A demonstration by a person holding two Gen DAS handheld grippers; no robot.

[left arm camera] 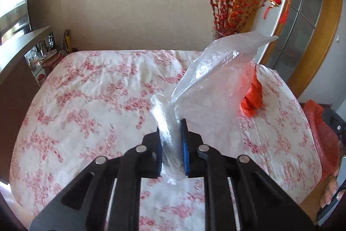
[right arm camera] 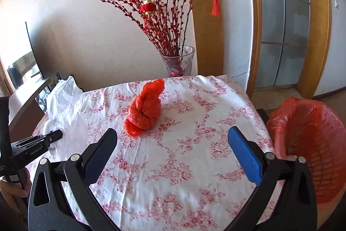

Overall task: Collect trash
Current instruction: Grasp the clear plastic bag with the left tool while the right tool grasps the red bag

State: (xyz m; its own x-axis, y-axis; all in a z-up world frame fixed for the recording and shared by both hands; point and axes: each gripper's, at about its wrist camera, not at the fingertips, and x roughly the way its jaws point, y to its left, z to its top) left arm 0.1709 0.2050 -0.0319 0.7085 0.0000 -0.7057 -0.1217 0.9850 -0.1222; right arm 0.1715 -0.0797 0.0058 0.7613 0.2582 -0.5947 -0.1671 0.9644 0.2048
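My left gripper (left arm camera: pixel 170 144) is clamped on a twisted neck of a clear plastic bag (left arm camera: pixel 216 79), which balloons up and away to the far right above the floral tablecloth (left arm camera: pixel 86 101). My right gripper (right arm camera: pixel 173 157) stands wide with nothing between its blue pads, low over the near part of the table. Ahead of it lies a knotted red plastic bag (right arm camera: pixel 143 109), its long axis running from near left to far right, the thin tail pointing at the far edge. The red-lined bin (right arm camera: pixel 313 144) stands off the table's right side. I judge the clear film could slip from the narrow pinch, or the billowing part could snag the red bag or brush the vase of red branches (right arm camera: pixel 177 62) on its way to the bin
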